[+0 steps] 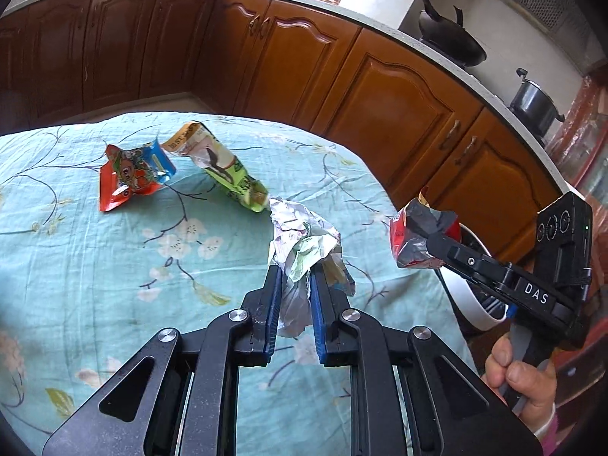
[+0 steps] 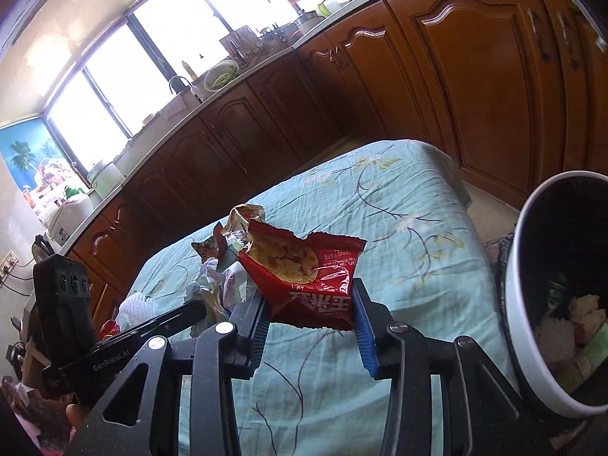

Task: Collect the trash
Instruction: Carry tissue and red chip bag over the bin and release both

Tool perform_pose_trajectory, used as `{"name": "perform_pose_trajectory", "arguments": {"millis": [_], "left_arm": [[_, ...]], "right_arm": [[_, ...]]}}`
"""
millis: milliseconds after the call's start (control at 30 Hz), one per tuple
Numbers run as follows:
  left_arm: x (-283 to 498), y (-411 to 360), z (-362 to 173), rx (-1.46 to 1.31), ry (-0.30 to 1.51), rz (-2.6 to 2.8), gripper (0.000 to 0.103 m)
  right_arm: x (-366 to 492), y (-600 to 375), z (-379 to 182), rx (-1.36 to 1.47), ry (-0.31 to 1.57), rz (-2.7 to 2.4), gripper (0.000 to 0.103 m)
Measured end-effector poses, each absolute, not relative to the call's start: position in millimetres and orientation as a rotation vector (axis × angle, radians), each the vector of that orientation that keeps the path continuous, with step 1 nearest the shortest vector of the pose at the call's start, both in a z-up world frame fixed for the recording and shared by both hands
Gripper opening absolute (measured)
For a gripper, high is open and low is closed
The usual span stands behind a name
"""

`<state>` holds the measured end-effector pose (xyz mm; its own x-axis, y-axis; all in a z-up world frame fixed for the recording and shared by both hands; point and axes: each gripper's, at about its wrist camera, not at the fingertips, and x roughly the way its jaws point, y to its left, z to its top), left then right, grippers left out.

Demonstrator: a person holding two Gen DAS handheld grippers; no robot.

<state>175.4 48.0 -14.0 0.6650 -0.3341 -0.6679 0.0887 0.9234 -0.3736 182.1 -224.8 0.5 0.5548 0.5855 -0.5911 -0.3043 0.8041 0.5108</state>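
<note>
Left gripper [image 1: 295, 296] clamped on crumpled white paper wad [image 1: 304, 243]; right gripper [image 2: 309, 317] pinching torn red snack packet [image 2: 311, 281] beside white round bin [image 2: 532, 304].

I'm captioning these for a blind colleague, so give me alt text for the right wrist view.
The right gripper grips a torn red snack wrapper above a table with a teal floral cloth. A white bin with a dark inside, already holding trash, stands at right; the left gripper holds crumpled white paper at left.

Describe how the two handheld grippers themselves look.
Both are black linkage frames with silver pivot bolts and blue ribbed finger pads. The right gripper carries white "DAS" lettering and a green light; the left gripper reads "GenRobot.AI". A bare hand grips the right one's handle.
</note>
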Motion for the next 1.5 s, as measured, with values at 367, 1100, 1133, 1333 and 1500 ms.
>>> {"name": "perform_pose_trajectory", "arguments": {"millis": [367, 1100, 1133, 1333, 1500], "left_arm": [[163.6, -14.8, -3.7, -0.284, 0.813, -0.359, 0.014], [156.3, -103.7, 13.4, -0.195, 0.812, -0.505, 0.014], [156.8, -109.4, 14.7, -0.188, 0.810, -0.512, 0.014], [164.2, -142.2, 22.6, -0.156, 0.806, -0.551, 0.014], [176.7, -168.9, 25.5, -0.127, 0.812, -0.574, 0.014]], "right_arm": [[148.8, -282.3, 8.3, 0.415, 0.790, 0.441, 0.041], [118.5, -388.3, 13.1, 0.493, 0.714, 0.242, 0.041], [117.3, -392.2, 13.0, 0.492, 0.713, 0.233, 0.041], [123.5, -412.8, 11.6, 0.486, 0.723, 0.189, 0.041], [131.2, -425.6, 7.7, 0.484, 0.742, 0.165, 0.041]]}}
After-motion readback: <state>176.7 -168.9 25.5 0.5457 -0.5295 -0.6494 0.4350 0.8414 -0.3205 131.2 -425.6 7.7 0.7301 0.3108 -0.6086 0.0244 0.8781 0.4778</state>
